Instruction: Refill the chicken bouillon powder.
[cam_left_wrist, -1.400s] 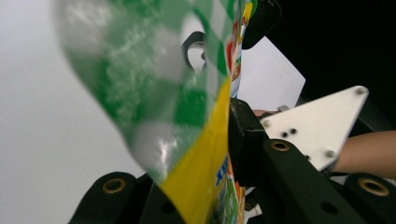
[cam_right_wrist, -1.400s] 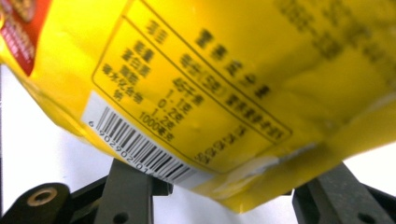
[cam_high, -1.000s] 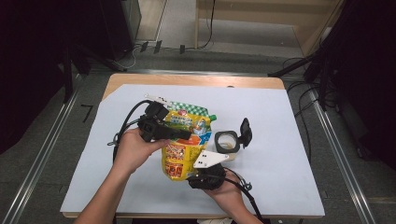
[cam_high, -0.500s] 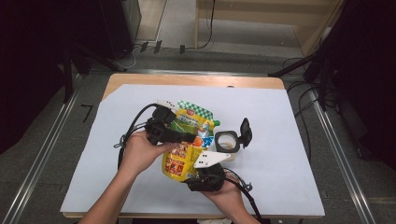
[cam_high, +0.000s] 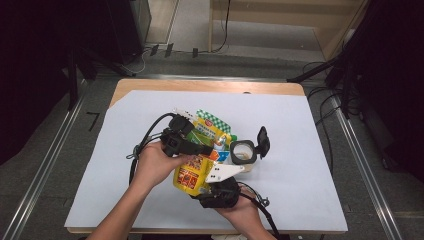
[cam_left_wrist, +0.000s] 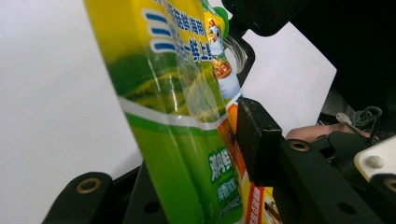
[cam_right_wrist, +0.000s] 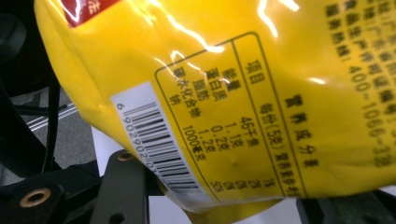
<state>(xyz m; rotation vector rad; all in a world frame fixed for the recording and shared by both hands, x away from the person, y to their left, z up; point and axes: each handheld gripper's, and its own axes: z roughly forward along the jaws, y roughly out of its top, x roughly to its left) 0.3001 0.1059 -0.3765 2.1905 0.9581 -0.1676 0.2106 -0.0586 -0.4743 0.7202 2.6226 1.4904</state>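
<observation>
A yellow and green spouted pouch (cam_high: 192, 175) is held above the white table cover between both grippers. My left gripper (cam_high: 207, 150) reaches across its middle from the left. In the left gripper view the pouch (cam_left_wrist: 177, 116) stands between the jaws, and one pad (cam_left_wrist: 259, 140) presses its edge. These jaws have just been opening a little, with the pouch still between them. My right gripper (cam_high: 202, 189) grips the pouch's bottom from below. The right gripper view has the yellow back (cam_right_wrist: 233, 93) resting between the jaws of my right gripper (cam_right_wrist: 224, 198). A small jar (cam_high: 242, 152) stands just right of the pouch.
The jar's black flip lid (cam_high: 262, 140) stands open; its rim (cam_left_wrist: 247, 51) sits behind the pouch. The white cover (cam_high: 310, 150) lies on a wooden table (cam_high: 210, 86). Cables trail from both grippers. Metal rails (cam_high: 357, 165) run along the sides.
The pouch's top has shifted slightly right, toward the jar. Both hands stay nearly where they were.
</observation>
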